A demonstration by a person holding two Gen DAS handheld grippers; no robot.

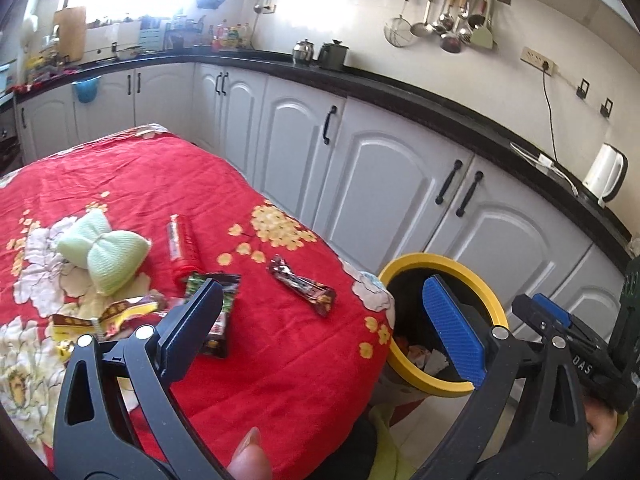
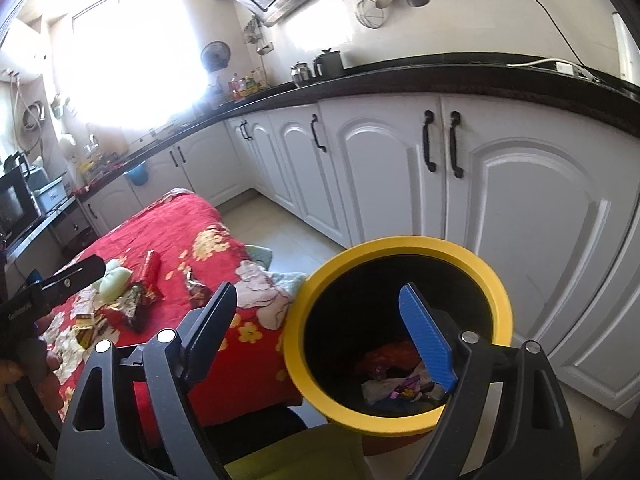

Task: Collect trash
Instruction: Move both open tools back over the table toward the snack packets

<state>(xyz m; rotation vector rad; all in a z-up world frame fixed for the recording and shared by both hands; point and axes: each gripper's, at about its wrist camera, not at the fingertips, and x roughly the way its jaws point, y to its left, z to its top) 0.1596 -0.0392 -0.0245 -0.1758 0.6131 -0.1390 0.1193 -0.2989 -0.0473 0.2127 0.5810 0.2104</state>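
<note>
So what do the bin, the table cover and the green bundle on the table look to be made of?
Bin: probably plastic; matte yellow rim, smooth moulded edge, dark inside.
Table cover: soft printed fabric, fleece-like; fuzzy nap, draped edge, floral pattern.
Green bundle: knitted or ribbed cloth, matte; fine ribs show, pinched at the middle.

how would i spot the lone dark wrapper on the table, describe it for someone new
Start at the red flowered cloth covering the table, then go to its edge nearest the yellow-rimmed bin. The dark brown wrapper lies alone there, long and crumpled, apart from the wrapper pile.
</note>
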